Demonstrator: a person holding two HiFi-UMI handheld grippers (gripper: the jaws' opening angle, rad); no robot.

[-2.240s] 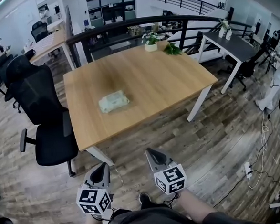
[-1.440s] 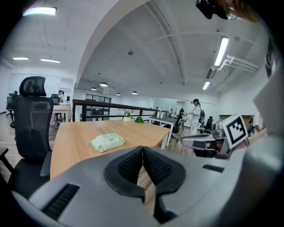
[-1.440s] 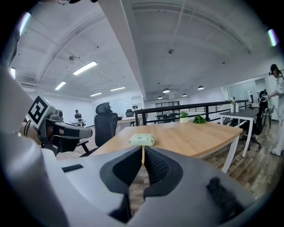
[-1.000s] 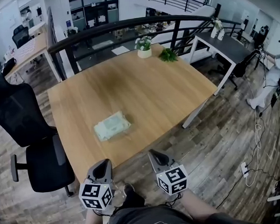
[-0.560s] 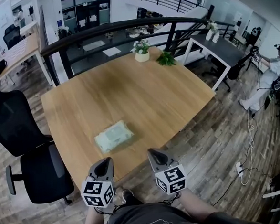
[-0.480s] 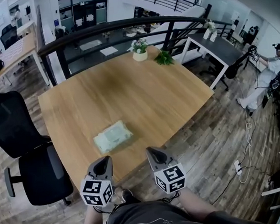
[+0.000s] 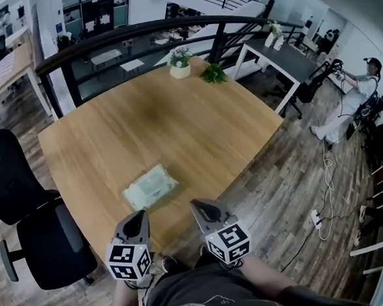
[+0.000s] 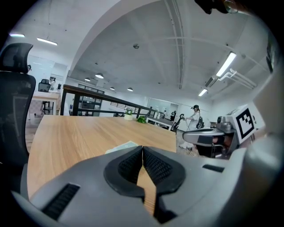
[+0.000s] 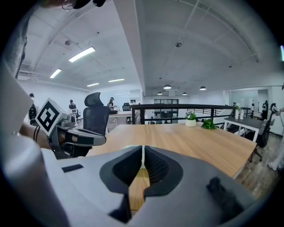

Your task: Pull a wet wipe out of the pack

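Grey plastic comes first: my left tongs [image 7: 139, 215] and right tongs [image 7: 197, 203] sit side by side low in the head view, each with its jaws pressed together on nothing, as both gripper views confirm. Over the last couple of seconds I have brought them in from well out over the floor, and their tips now reach the near edge of the light wooden surface [image 7: 176, 127]. That puts the pale green, soft rectangular wet wipe pack [image 7: 150, 186] near, just beyond and between the two tips, lying flat and untouched; it has not shifted on the wood. I judge the approach nearly over: the tongs must part before either can pin the pack or pinch a wipe. Farther across the surface, at its far edge, stand a small white pot with a flowering plant [image 7: 180, 68] and a loose green leafy sprig [image 7: 211, 74]. Left of the surface waits a black mesh office chair [image 7: 51, 250]; beyond run a black metal railing [image 7: 105, 39], a dark side table [image 7: 282, 50] and grey-brown plank floor [image 7: 291, 181].
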